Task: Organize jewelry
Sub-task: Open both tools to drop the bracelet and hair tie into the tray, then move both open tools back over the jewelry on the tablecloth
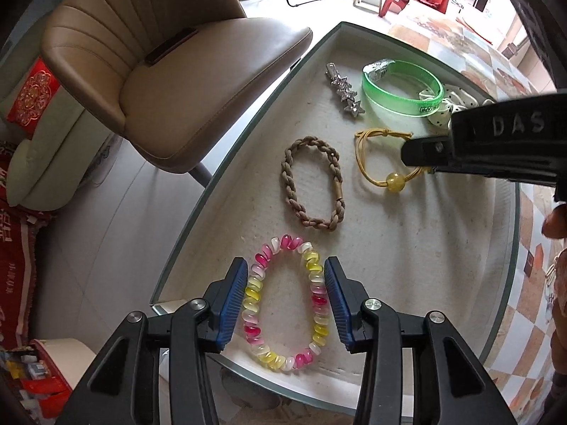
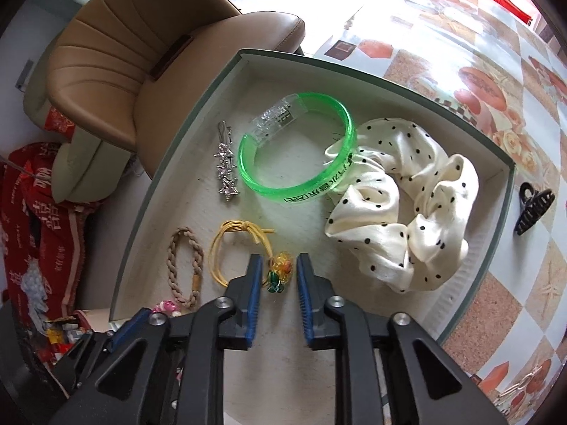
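1. Furthest left I see the tan padded leather chair (image 1: pixel 149 81), pulled up beside the bench (image 2: pixel 496 81) with its patterned cloth.
2. On the bench sits a shallow grey-green tray with a pale lining (image 1: pixel 248 163); all the pieces I am sorting lie inside it.
3. My left tongs (image 1: pixel 285 301) point steeply down at the tray's near end. Their blue ribbed pads stand apart, and the pink, yellow and white spiral coil hair tie (image 1: pixel 283 304) lies flat on the lining between them. The pads sit just beside its sides; I cannot tell whether they graze it, but they are not squeezing it.
4. Beyond it lies the beige braided cord hair tie (image 1: pixel 312 184), flat and separate.
5. Further back rests the silver star-studded hair clip (image 2: pixel 225 170), just beside the translucent green plastic bangle (image 2: pixel 297 152).
6. My right tongs (image 2: pixel 280 276) are also parted, and the amber and green bead charm (image 2: pixel 278 271) of the yellow cord hair tie (image 2: pixel 226 251) lies loose between the pads.
7. The cream satin scrunchie with black dots (image 2: pixel 400 209) fills the tray's right side, touching the bangle.
8. Outside the tray, on the bench, lies a black plastic claw clip (image 2: pixel 531 209).
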Demonstrator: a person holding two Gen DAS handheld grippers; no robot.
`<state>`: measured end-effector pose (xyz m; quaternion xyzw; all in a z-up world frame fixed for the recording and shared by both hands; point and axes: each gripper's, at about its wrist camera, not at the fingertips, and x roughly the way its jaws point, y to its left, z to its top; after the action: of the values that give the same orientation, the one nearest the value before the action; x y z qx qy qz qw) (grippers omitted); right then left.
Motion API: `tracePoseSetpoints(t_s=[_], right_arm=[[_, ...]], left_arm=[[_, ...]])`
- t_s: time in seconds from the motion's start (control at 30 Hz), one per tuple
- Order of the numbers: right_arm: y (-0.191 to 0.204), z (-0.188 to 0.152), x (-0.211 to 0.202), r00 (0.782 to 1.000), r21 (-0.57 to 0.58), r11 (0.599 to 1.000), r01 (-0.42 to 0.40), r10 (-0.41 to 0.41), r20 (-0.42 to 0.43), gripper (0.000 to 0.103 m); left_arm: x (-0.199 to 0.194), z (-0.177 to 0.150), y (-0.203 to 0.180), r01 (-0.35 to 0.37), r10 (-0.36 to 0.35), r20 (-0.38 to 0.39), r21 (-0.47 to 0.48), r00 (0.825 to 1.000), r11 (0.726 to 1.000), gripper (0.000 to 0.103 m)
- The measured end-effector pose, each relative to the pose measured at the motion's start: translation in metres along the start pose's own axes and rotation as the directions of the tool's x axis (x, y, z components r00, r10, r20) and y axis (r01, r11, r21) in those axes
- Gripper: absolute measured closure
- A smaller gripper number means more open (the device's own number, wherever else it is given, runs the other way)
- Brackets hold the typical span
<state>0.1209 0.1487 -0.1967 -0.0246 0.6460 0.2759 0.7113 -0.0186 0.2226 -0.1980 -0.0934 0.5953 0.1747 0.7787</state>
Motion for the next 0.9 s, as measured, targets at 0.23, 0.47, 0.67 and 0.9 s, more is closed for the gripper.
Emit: tracePoseSetpoints(t_s=[0.23,0.47,0.67,0.9], right_arm=[[-0.018,-0.003,-0.022,0.998,0.035,0.998,-0.044,0.043,0.035,0.045],[-0.037,-0.017,-0.060,0.991,0.068,0.992,-0.106,0.100,0.086,0.041],[-0.065,-0.038,-0.087,0.989,0.136,0.985,-0.105,0.089,0.121,0.039],[-0.112,-0.065,-0.114,0.988,0.238,0.968,-0.074,0.039,0.151,0.038]], left_arm=[[-0.008,0.001,-0.006,-0.027,0.027,0.020,0.013,0.999,1.000,0.032],[-0.014,0.004,-0.015,-0.035,0.035,0.017,0.038,0.999,0.999,0.032],[-0.020,0.004,-0.032,-0.035,0.034,0.012,0.068,0.999,0.997,0.032],[-0.029,0.002,-0.059,-0.027,0.027,0.004,0.115,1.000,0.993,0.032]])
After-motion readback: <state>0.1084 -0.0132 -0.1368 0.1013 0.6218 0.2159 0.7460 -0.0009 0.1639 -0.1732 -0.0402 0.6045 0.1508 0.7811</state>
